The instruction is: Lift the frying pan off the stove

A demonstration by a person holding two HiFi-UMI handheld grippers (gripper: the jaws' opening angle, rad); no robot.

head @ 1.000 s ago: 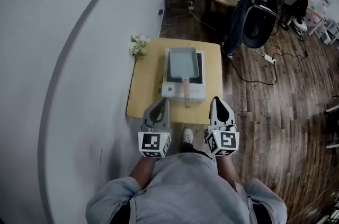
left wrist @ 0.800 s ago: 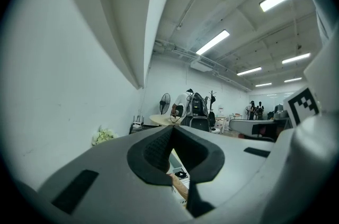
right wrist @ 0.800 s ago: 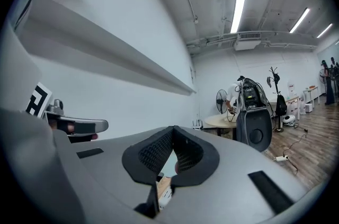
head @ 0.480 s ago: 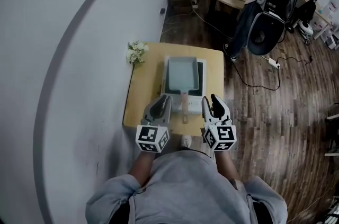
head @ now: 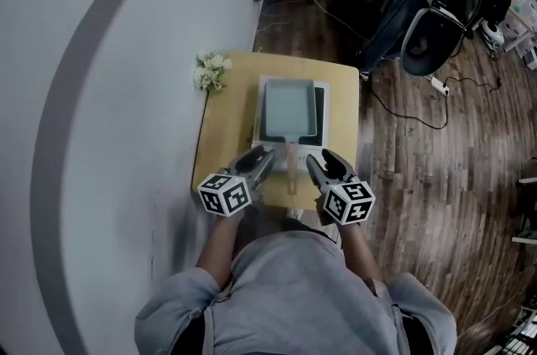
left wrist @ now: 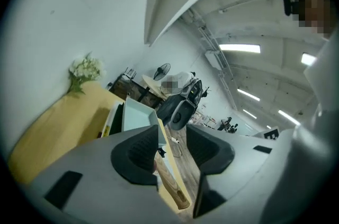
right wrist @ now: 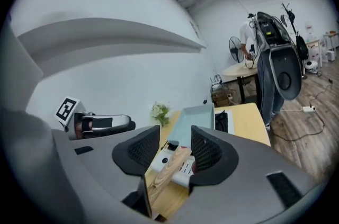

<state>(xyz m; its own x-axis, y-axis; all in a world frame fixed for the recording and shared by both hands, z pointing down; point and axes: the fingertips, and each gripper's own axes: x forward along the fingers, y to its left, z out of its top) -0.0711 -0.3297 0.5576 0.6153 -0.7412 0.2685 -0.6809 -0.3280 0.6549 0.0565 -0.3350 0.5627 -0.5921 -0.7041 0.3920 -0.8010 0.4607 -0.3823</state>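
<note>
yellow table point(head: 225, 118) with frying pan point(head: 289, 108) drew nearer, wooden floor point(head: 419, 169) beside.

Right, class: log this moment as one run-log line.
frying pan: on stove | left gripper: jaws opening, empty | right gripper: jaws opening, empty

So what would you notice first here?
A boxy pale-blue frying pan sits on a white stove on a yellow table, its wooden handle pointing at the person. The left gripper and right gripper flank that handle, jaws opening, gripping nothing. White flowers sit at the table's far-left corner.
</note>
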